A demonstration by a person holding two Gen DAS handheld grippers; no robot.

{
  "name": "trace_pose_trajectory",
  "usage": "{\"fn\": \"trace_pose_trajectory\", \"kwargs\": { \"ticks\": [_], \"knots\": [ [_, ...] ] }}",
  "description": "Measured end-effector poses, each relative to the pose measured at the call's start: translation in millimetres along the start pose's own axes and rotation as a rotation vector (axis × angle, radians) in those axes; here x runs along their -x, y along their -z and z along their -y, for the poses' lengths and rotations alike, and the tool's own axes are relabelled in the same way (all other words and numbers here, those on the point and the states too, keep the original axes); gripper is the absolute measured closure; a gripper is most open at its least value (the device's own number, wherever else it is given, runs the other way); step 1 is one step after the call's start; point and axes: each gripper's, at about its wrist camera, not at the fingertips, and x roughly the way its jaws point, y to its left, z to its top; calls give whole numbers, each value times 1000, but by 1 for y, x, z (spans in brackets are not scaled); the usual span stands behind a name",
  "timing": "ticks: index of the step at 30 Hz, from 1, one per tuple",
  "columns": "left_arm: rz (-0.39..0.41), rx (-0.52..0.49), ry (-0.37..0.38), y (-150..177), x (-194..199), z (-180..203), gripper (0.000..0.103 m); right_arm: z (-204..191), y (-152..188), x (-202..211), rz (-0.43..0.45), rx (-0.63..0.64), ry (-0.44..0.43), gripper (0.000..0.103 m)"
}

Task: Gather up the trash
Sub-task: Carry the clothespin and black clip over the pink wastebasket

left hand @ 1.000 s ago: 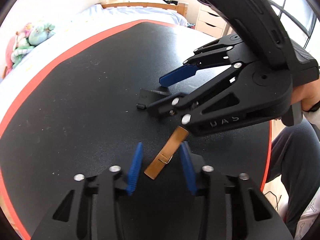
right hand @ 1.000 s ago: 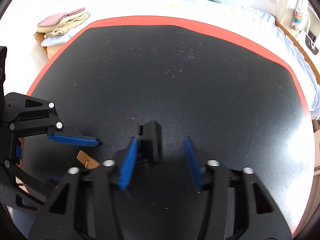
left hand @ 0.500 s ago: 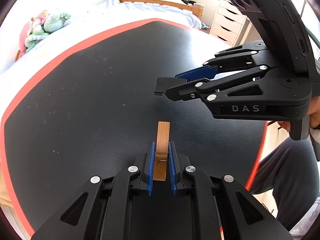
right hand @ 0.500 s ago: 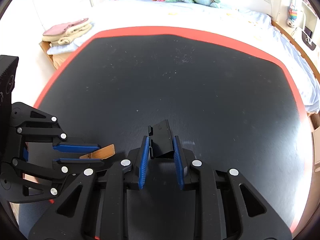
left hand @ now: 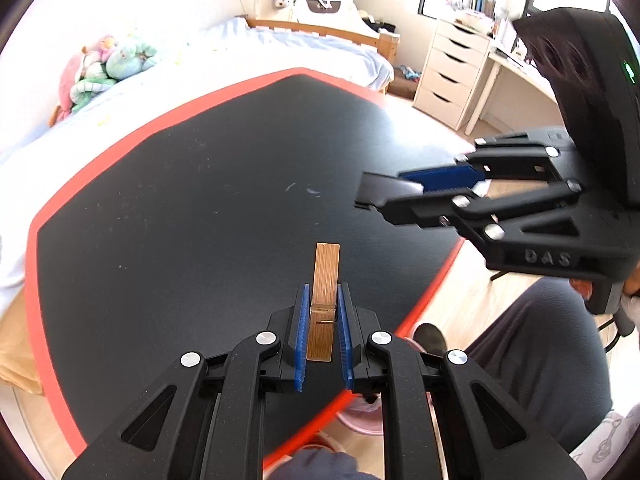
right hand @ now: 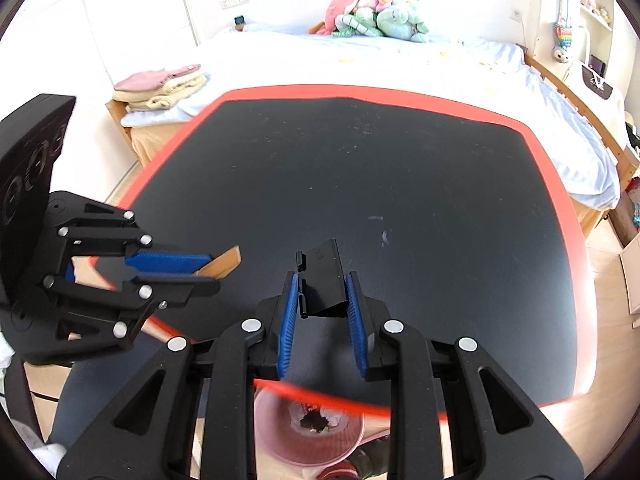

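My left gripper [left hand: 322, 330] is shut on a wooden clothespin [left hand: 325, 296] and holds it in the air above the near edge of the black table [left hand: 192, 216]. My right gripper [right hand: 322, 316] is shut on a black binder clip [right hand: 322, 280], also lifted off the table. The right gripper shows in the left wrist view [left hand: 436, 188] at the right, with the clip [left hand: 380, 190] sticking out of it. The left gripper shows in the right wrist view [right hand: 180, 268] at the left, with the clothespin tip [right hand: 226, 261]. A pink bin [right hand: 308, 428] with scraps inside stands on the floor below the table edge.
The table has a red rim [right hand: 360, 92]. A bed [right hand: 400, 60] with plush toys [right hand: 372, 14] lies beyond it. A white drawer unit [left hand: 452, 76] stands at the back right. The person's leg [left hand: 532, 360] is beside the table.
Both grippers closed on their objects, the left on the clothespin and the right on the clip. Both have since lifted and pulled back toward the near table edge, over the pink bin.
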Motion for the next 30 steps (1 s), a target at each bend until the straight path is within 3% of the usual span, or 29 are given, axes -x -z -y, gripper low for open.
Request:
{"fn": "trace_pose_trajectory", "kwargs": {
  "ticks": [9, 14, 24, 30],
  "knots": [
    [40, 11, 27, 25, 33, 35, 89, -19, 46, 56, 50, -23, -14, 79],
    [36, 28, 34, 17, 17, 65, 89, -26, 70, 73, 48, -22, -10, 79],
    [18, 47, 55, 44, 21, 83, 89, -31, 119, 71, -9, -57, -27, 79],
    [3, 41, 60, 48, 17, 88, 89, -33, 130, 66, -28, -65, -38, 79]
  ]
}}
